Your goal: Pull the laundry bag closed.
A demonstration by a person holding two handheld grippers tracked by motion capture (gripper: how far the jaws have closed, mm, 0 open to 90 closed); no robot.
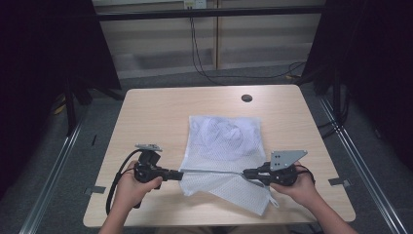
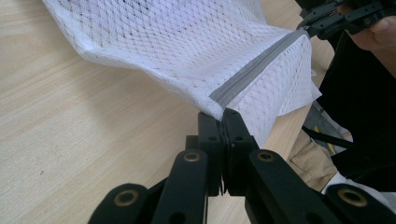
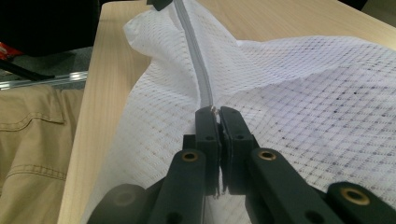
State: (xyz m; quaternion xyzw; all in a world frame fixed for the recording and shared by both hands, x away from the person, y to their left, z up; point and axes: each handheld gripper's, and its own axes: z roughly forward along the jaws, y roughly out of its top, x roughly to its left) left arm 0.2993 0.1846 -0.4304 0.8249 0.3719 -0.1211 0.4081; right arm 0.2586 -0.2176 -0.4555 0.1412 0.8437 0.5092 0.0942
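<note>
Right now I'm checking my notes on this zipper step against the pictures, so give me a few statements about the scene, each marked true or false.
1. The left gripper is shut on one end of the mesh bag. True.
2. The right gripper hangs open above the bag. False: it is shut at the grey zipper.
3. The zipper is stretched between both grippers. True.
4. The bag is solid black fabric. False: it is white mesh.
5. The bag lies on the wooden table. True.

No readable text, label or number anywhere.
</note>
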